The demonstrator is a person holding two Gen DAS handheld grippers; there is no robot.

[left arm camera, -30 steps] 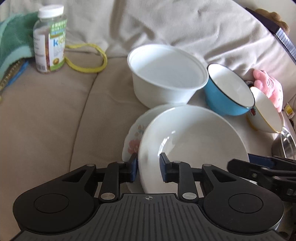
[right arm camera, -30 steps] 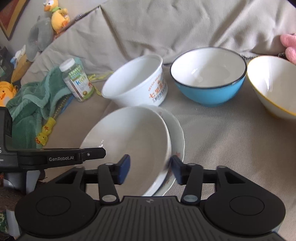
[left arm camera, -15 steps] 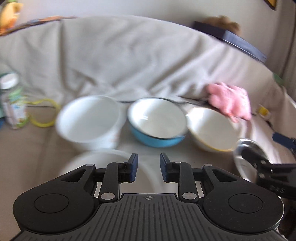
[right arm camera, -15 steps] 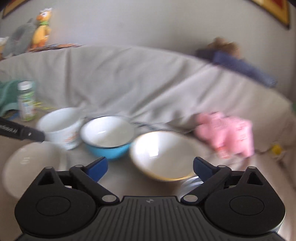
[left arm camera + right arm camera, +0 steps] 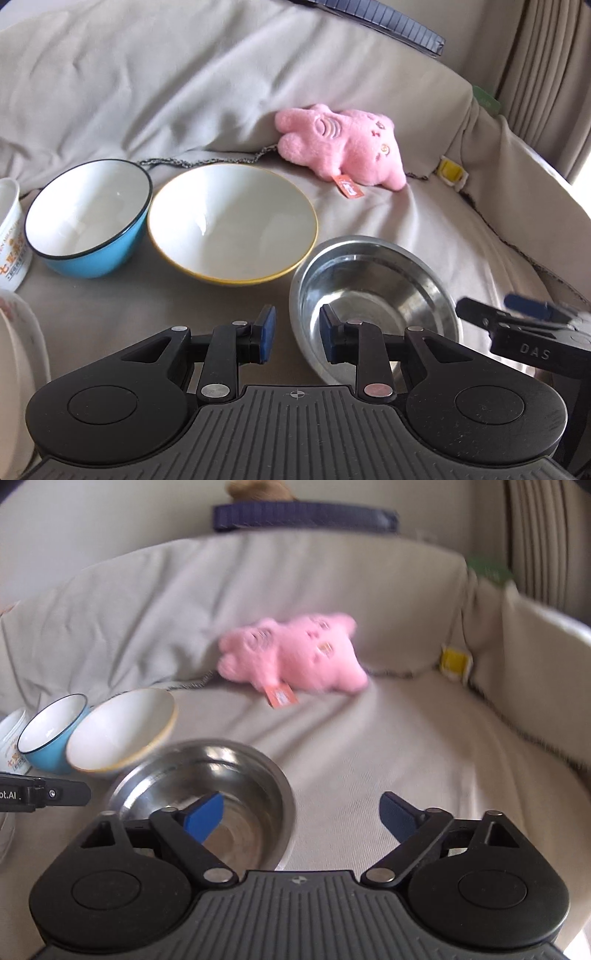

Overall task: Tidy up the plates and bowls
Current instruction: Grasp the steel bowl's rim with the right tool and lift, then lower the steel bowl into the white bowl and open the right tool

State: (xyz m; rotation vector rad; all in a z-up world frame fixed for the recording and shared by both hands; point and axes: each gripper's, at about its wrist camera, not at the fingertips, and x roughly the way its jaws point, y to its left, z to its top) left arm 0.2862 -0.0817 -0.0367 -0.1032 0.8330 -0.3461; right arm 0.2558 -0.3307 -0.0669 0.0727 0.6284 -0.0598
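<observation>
A steel bowl (image 5: 373,291) (image 5: 207,771) sits on the beige sofa seat, nearest to both grippers. My left gripper (image 5: 297,332) stands narrowly open; the bowl's left rim shows between its fingers, and the pads do not press on it. My right gripper (image 5: 301,810) is wide open and its jaws are closing. Its left finger hangs over the bowl's inside and its right finger over bare cushion. Left of the steel bowl stand a yellow-rimmed white bowl (image 5: 232,221) (image 5: 118,731), a blue bowl (image 5: 88,218) (image 5: 51,734) and a white paper tub (image 5: 11,236).
A white plate's edge (image 5: 18,350) shows at the lower left. A pink plush toy (image 5: 343,147) (image 5: 295,657) lies against the sofa back behind the bowls. A yellow tag (image 5: 450,171) sits in the corner by the armrest. Bare cushion (image 5: 406,738) spreads right of the steel bowl.
Both grippers swung right, away from the stacked plates, to the steel bowl. The right gripper opened wide off the plates' edge. The left gripper's gap looks the same.
</observation>
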